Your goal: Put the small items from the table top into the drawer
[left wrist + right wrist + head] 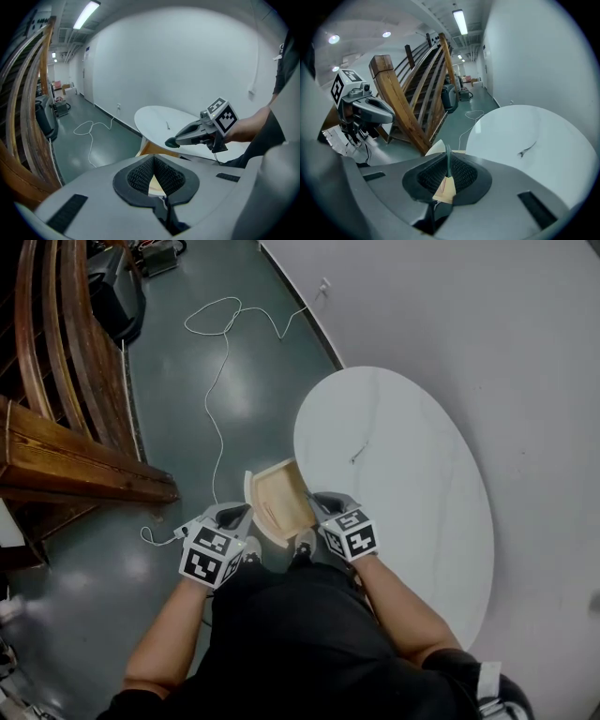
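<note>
Left gripper [242,512] lower centre-left, right gripper [316,498] centre; both tilted downward, side by side, jaws closed together.

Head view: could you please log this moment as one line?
drawer: light wooden drawer open | table: white oval table top holds one small dark item | left tongs shut | right tongs shut

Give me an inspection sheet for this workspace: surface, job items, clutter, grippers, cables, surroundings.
Surface: white oval table top, almost bare.
Job's things: one thin dark item lies on the table top; the wooden drawer is pulled open, with nothing seen inside.
Clutter: nothing seen.
Grippers: left gripper and right gripper are both at the drawer, fingers together, nothing made out between them.
Cables: a white cable loops across the floor.
Surroundings: wooden staircase to the left, white wall behind the table.
</note>
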